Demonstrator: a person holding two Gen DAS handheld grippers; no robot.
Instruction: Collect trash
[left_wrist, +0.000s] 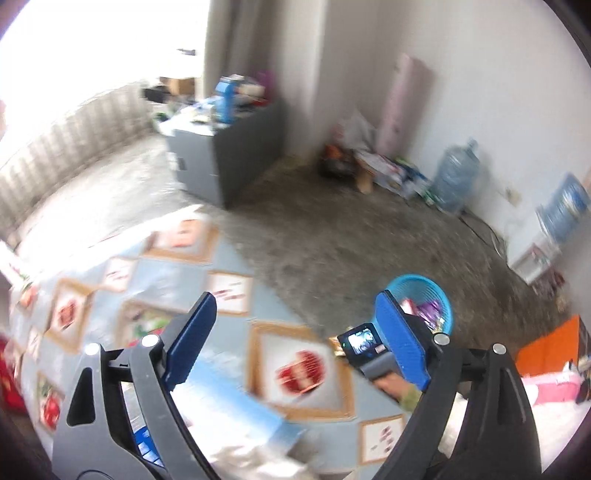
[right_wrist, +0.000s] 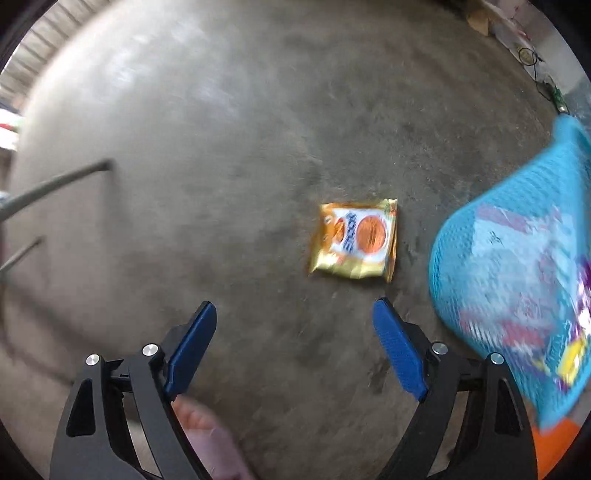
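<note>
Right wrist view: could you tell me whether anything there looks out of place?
Yes: an orange snack wrapper lies alone on the bare concrete floor, outside the blue mesh basket that already holds wrappers.

Each gripper, the left gripper (left_wrist: 295, 317) and the right gripper (right_wrist: 294, 325) alike, had two black plastic arms with triangular cut-outs, fixed by round silver screws. Both pairs of fingers (right_wrist: 192, 347) wore flat, ribbed blue pads. In the left wrist view the other unit appeared as a grey handle with a small lit screen (left_wrist: 362, 341), beside a camouflage-patterned sleeve (left_wrist: 408, 397).
</note>
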